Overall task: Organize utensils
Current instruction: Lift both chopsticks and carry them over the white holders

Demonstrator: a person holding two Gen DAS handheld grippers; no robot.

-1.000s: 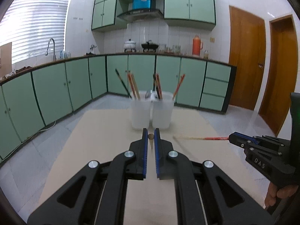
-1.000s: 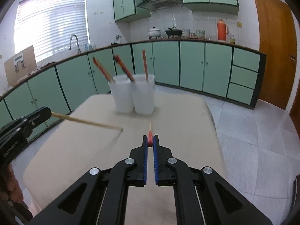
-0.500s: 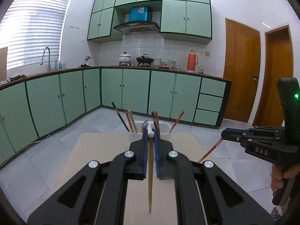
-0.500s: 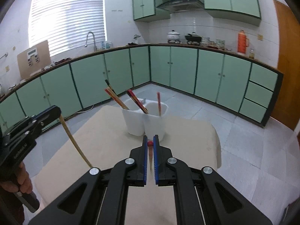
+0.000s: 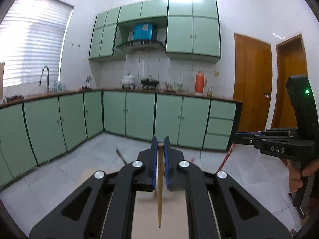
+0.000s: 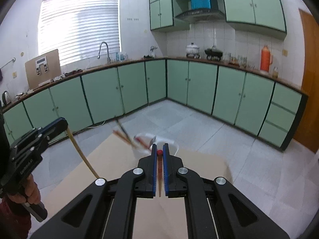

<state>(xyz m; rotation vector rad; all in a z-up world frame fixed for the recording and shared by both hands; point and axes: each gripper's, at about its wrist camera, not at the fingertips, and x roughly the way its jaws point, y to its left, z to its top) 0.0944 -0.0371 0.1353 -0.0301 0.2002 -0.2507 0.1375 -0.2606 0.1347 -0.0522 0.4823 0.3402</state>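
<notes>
Two chopsticks hang above the beige table (image 6: 111, 165), one per tool. The left gripper (image 5: 160, 145) pinches a plain bamboo chopstick (image 5: 159, 195) by its top, tip dangling. The right gripper (image 6: 159, 151) clamps a red-ended wooden chopstick (image 6: 159, 171), with the white plastic holder cups (image 6: 139, 151) just beyond it

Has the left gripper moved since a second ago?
Yes. The left gripper, shut on a chopstick, has risen: it sat below the cups before; now it reaches the base cabinets.

Both wrist views face the green cabinets (image 5: 139, 115) across the kitchen.
</notes>
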